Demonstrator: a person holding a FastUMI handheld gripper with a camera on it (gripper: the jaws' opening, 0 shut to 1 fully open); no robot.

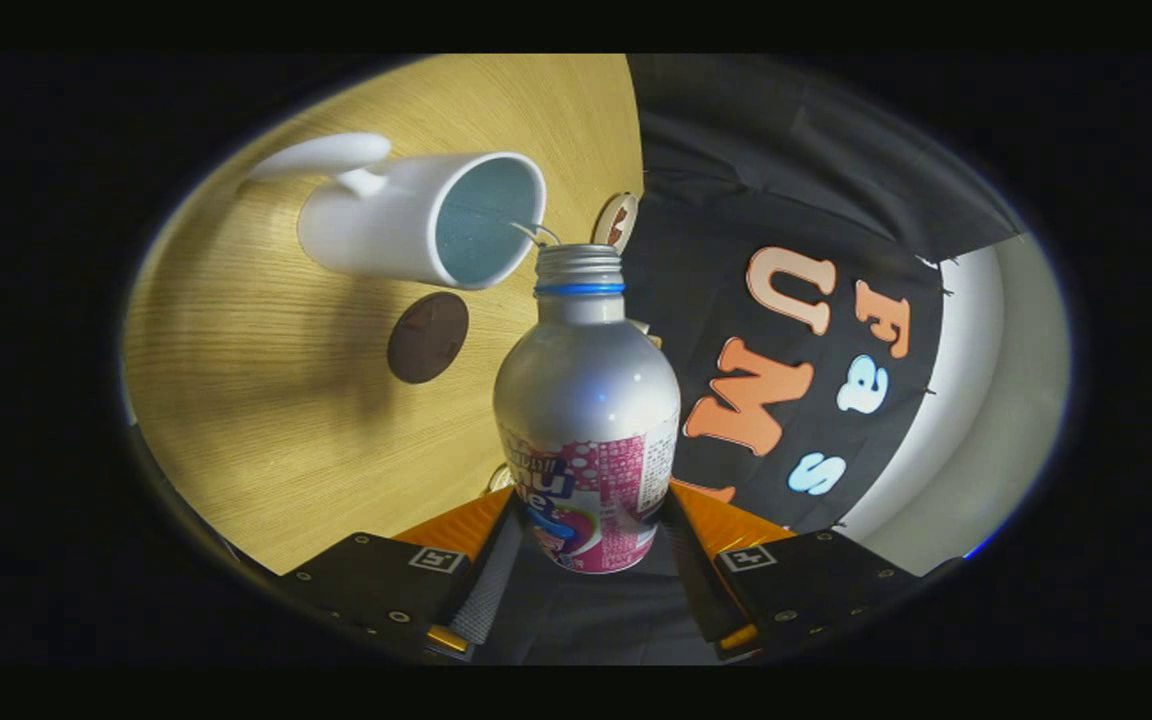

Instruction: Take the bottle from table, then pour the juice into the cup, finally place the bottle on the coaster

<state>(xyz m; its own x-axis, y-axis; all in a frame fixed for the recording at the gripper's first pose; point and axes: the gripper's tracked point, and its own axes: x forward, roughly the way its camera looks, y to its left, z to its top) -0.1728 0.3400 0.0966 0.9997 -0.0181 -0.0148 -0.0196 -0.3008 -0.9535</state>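
Between the jaws, clamped on its labelled body, the bottle tips its open neck at the white cup's rim beyond.

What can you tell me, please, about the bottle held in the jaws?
The bottle looks like silvery metal, with a threaded uncapped neck, a blue ring beneath it and a pink-and-white printed label round its lower body. The gripper holds it, the jaws pressing on either side of the label. It is tipped toward the white cup, mouth by the rim, over the wooden table.
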